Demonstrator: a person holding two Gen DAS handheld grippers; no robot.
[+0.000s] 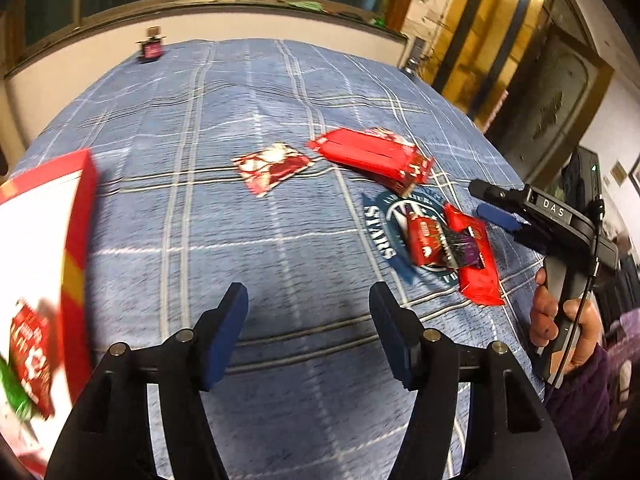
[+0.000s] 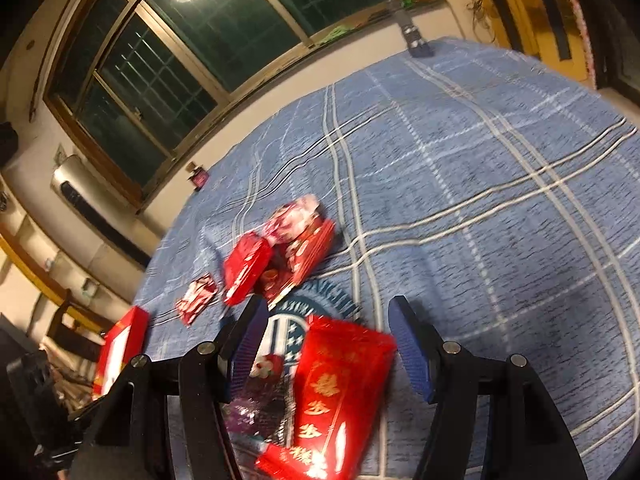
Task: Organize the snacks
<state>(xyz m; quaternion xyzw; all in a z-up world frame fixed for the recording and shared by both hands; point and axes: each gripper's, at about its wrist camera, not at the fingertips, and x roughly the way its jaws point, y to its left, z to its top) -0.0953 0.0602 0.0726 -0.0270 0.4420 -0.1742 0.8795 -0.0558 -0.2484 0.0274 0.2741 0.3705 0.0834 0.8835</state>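
We hold the left gripper (image 1: 306,334) wide open and empty above the cloth (image 1: 256,240). The right gripper (image 2: 328,344), also open and empty, straddles the red packet (image 2: 344,384), apparently ready to carry it to the box (image 1: 76,216).

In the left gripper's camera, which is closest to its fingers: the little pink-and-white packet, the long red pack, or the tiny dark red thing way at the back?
1. Little pink-and-white packet, mid-cloth, just ahead.
2. Long red pack, beside it to the right, slightly farther.
3. Tiny dark red thing, at the far edge, left.
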